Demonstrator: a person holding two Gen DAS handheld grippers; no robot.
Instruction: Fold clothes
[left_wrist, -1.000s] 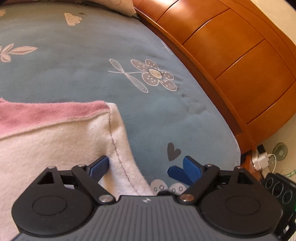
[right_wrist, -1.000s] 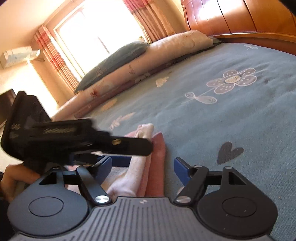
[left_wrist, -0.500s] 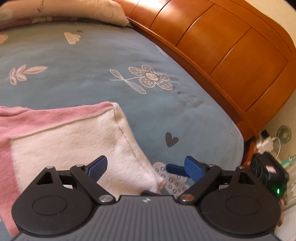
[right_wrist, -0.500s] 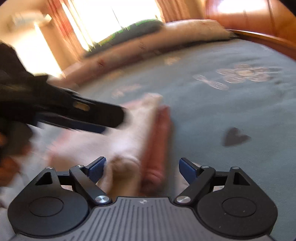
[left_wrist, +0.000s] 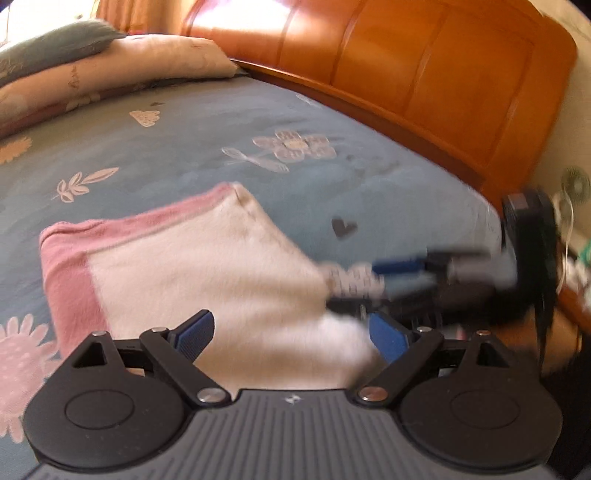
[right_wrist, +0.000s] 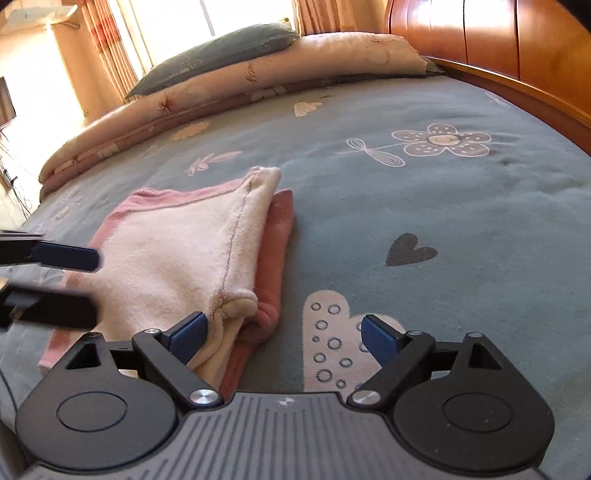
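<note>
Left wrist view: left gripper (left_wrist: 290, 334) has drawn back, jaws apart and empty, above the folded cream-and-pink fleece garment (left_wrist: 192, 269) on the blue floral bedspread (left_wrist: 177, 147).

Right wrist view: right gripper (right_wrist: 282, 338) jaws, just opening, stand apart beside the garment's corner (right_wrist: 236, 299); this fold appears released.

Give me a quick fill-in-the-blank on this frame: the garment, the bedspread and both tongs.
1. The folded garment is cream with ____ edging.
2. It lies on a blue bedspread printed with flowers and a dark ____ shape.
3. The right tongs have just been opening and now press on ____.
4. The left tongs are ____, over the garment without gripping it.

Missing words: pink; heart; nothing; open
</note>
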